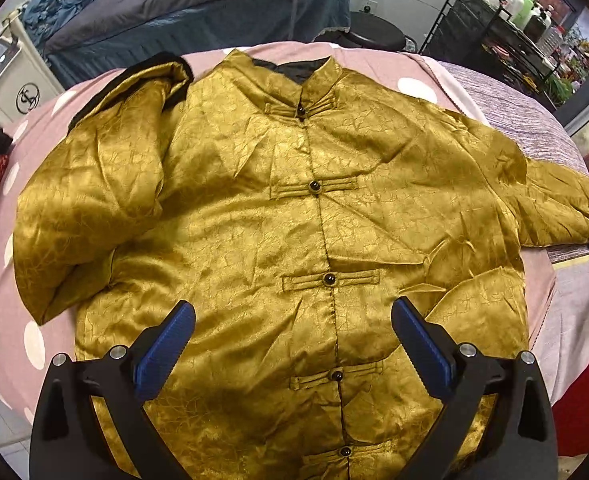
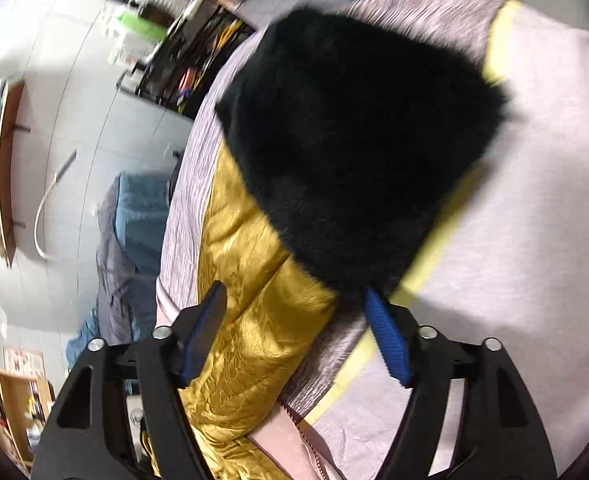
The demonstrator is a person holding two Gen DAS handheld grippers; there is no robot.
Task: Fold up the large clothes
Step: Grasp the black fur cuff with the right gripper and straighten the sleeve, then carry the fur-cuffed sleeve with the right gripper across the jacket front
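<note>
The gold jacket (image 1: pixel 278 216) lies front-up and buttoned on a pink dotted sheet (image 1: pixel 2 280) covering the table. Its left-hand sleeve (image 1: pixel 94 184) is folded inward over the chest, black cuff (image 1: pixel 174 68) up near the collar; the hem is cut off at the lower frame edge behind the left gripper (image 1: pixel 292 344), which hovers over the lower front, jaws spread, holding nothing. The right-hand sleeve extends outward, its end partly hidden at the frame edge. In the blurred right wrist view, the right gripper (image 2: pixel 294 336) is spread around that sleeve (image 2: pixel 250 320), with the black fur cuff (image 2: pixel 346 140) just ahead. A black wire rack (image 1: pixel 490 32) holds bottles (image 1: pixel 526 4).
</note>
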